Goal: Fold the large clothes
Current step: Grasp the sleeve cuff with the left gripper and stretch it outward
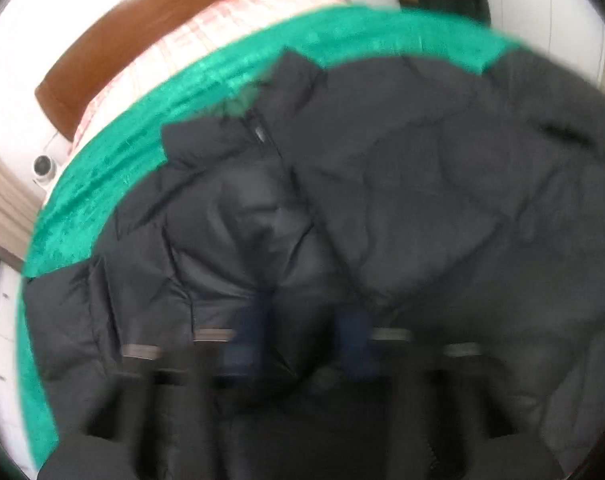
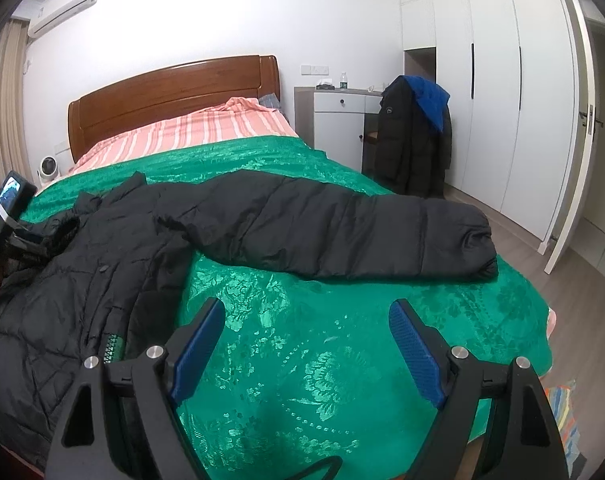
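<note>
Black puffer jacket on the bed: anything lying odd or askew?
Yes. The black puffer jacket sprawls unfolded on the green bedspread, one sleeve stretched out, its cuff near the bed's edge.

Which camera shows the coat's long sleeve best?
The right wrist view: the sleeve lies stretched out sharp across the green bedspread, cuff and all. The left wrist view is blurry and close, showing mostly the coat's collar and front.

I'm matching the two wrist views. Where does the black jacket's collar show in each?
Left wrist: collar sits upper centre, against the green bedspread.
Right wrist: collar lies far left, mid-height.
Shared landmark: the wooden headboard.
</note>
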`<state>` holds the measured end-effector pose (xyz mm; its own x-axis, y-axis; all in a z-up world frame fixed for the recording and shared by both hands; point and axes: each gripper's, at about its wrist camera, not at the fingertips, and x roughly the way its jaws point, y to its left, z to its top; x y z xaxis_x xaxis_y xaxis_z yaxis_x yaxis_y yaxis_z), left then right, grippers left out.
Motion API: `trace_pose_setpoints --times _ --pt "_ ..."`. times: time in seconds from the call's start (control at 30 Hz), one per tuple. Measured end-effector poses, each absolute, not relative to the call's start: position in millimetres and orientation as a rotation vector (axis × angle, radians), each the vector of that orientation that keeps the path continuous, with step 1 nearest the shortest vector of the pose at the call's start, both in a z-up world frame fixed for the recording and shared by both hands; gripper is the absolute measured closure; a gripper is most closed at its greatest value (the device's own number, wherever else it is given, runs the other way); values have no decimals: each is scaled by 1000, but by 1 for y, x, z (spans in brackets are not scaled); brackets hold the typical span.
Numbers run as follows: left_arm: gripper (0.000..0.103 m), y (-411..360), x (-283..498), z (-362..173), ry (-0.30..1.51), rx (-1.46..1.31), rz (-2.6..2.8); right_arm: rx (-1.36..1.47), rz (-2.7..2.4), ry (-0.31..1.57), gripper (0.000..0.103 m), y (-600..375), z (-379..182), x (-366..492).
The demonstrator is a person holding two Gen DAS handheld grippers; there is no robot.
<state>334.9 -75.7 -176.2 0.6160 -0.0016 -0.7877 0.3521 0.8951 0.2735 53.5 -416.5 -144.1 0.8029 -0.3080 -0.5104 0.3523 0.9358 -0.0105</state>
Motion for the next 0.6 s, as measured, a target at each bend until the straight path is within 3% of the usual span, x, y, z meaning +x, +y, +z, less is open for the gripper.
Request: trace_pose_setpoints --times 0.17,0.37,0.6 --pt "91 -6 310 -98 756 197 -171 88 -359 547 19 -418 -147 57" --pt "91 173 247 -15 604 -70 188 74 -360 541 19 -415 -147 58" --pt "92 354 162 -52 637 -343 668 53 -356 543 19 -411 -148 59"
